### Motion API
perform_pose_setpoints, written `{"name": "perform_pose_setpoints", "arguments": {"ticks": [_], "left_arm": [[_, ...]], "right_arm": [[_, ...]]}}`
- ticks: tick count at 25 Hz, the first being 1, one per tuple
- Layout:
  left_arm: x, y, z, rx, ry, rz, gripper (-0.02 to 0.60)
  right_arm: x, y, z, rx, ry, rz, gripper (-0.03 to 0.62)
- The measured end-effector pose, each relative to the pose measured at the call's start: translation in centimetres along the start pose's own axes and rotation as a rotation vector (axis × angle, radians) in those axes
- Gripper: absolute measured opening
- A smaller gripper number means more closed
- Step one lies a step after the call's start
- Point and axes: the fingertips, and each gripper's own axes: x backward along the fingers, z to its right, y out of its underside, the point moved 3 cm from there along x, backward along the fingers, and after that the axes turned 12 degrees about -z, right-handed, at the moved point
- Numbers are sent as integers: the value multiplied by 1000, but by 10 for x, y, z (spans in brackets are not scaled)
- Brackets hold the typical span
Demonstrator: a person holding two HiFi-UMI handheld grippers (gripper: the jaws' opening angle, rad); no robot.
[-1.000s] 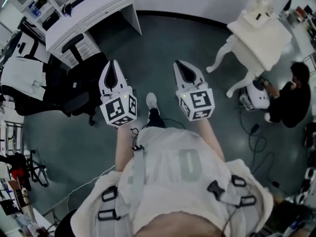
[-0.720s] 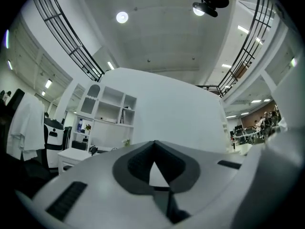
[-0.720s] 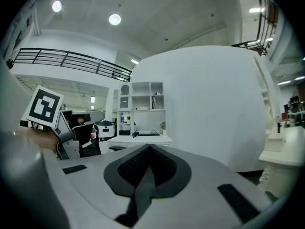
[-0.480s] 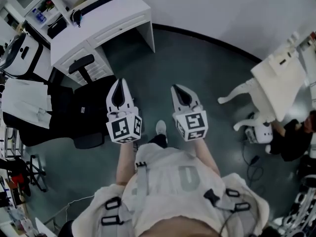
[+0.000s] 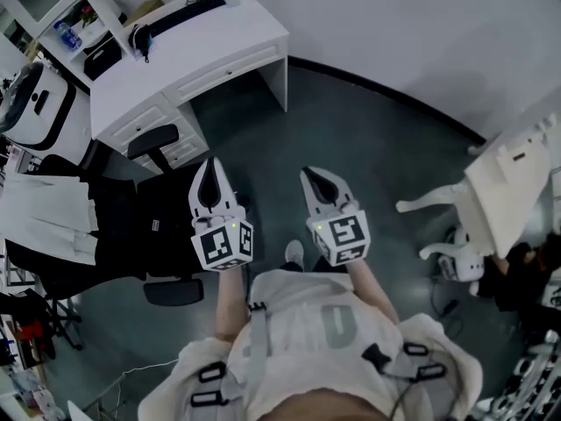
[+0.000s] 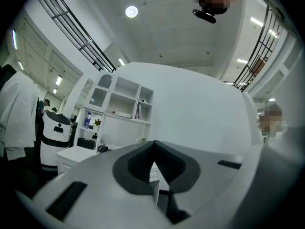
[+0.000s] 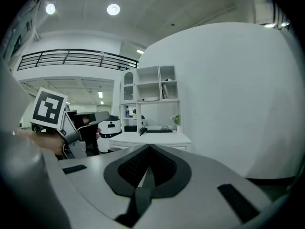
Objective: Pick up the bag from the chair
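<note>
the approach is judged to be the step in hand: the left gripper [image 5: 208,161] and right gripper [image 5: 309,174] are held empty with jaws together, apart from the bag [image 5: 145,222], taken to be the dark bulk on the black chair [image 5: 153,139] at the left, so a reach down with jaws parted is called for next.

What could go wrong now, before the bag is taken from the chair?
1. Both the left gripper and the right gripper are shut; unless they open first, they will likely only push the bag.
2. The bag is black on a black chair, so a jaw could catch the chair instead.
3. A white cloth lies beside the chair and could snag.
</note>
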Motion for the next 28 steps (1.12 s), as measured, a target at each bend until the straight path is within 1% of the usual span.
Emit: {"name": "perform_pose_setpoints", "arguments": {"ticks": [7,9,11,13,16,18,22,28], "left_arm": [[1,6,-39,30,-110,-7,6],[5,4,-51,35,-153,-1,6],[12,3,-65,44,-212,7,6],[21,3,-81,46,-285,12,6],[40,4,-100,9,-391,1,6],[53,4,-112,-2,-459,-1,6],[87,2,-144,12,-618,9,6],[144,1,-186,58,-917,32,6]], "right_arm": [[-37,-18,-29,86,-131,-18,5],[-48,-26,-39,102,-178,-12,5],[-61,-34,-51,125,-240,1,5],[-77,-42,-65,156,-312,18,5],[-95,-54,-90,211,-416,53,5],[-105,-65,-105,244,-476,77,5],[-133,-93,-146,288,-610,122,5],[-162,-119,-219,405,-845,179,5]]}}
